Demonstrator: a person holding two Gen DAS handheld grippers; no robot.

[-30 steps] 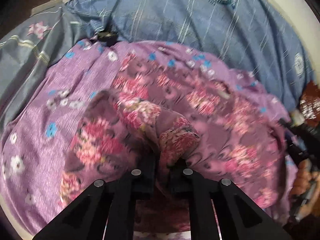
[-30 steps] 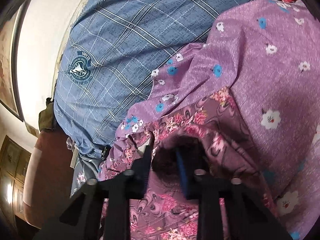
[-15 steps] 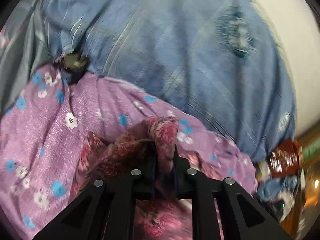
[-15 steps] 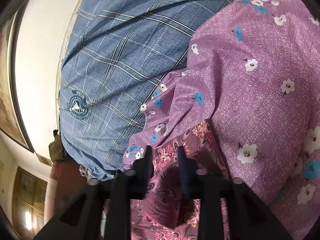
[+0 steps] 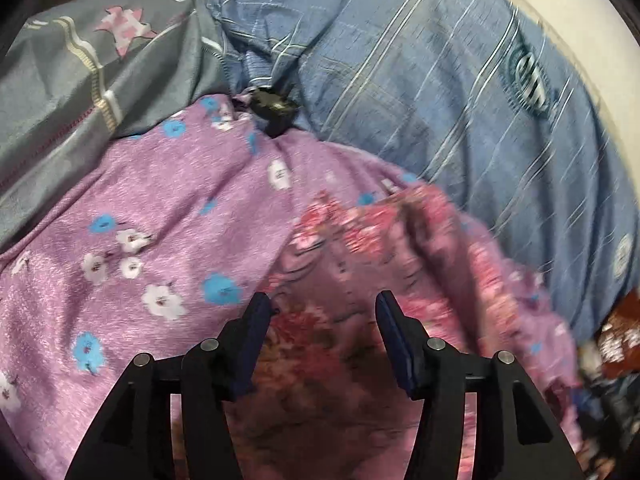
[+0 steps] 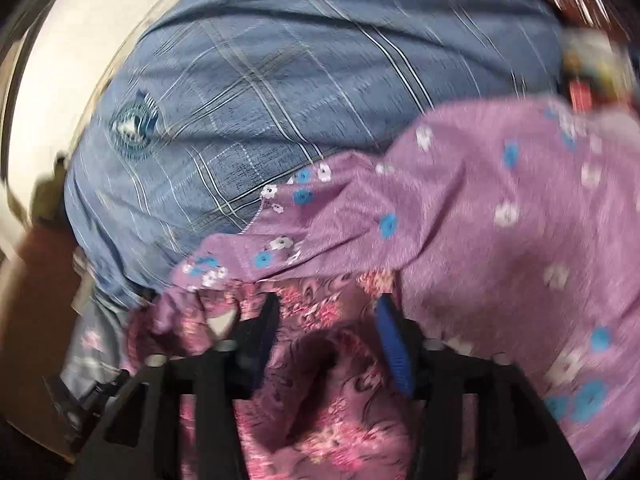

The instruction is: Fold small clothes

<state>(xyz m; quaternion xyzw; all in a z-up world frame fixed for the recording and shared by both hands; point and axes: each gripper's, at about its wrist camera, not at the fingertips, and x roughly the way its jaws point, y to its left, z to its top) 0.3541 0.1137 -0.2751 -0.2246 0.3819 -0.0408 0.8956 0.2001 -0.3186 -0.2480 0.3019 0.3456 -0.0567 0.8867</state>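
— What has changed with the left hand-held gripper (image 5: 323, 312)?

— Half a second ago its fingers were pinched on a bunch of the mauve rose-print garment (image 5: 360, 280). Now they stand wide apart with nothing between them, and the cloth lies loose below and just beyond the tips. I have let go.

— And the right hand-held gripper (image 6: 328, 312)?

— The same. It was narrow on a fold of the garment (image 6: 320, 400); now its jaws are spread wide, and the rose-print cloth spills under and between them without being clamped.

— Where does the garment lie?

— On the bed, on top of the lilac sheet with small white and blue flowers (image 5: 160, 208), which runs off to the left in my left view. Farther back is the blue checked pillow with a round crest (image 5: 440, 100), and to the far left a grey quilt with a pink star (image 5: 80, 80).

— What does that mean for the fold?

— I judge one fold has just been laid down and released. Both views are blurred, so I cannot tell how neat the edges are. Next I would likely need a fresh grip for another fold.
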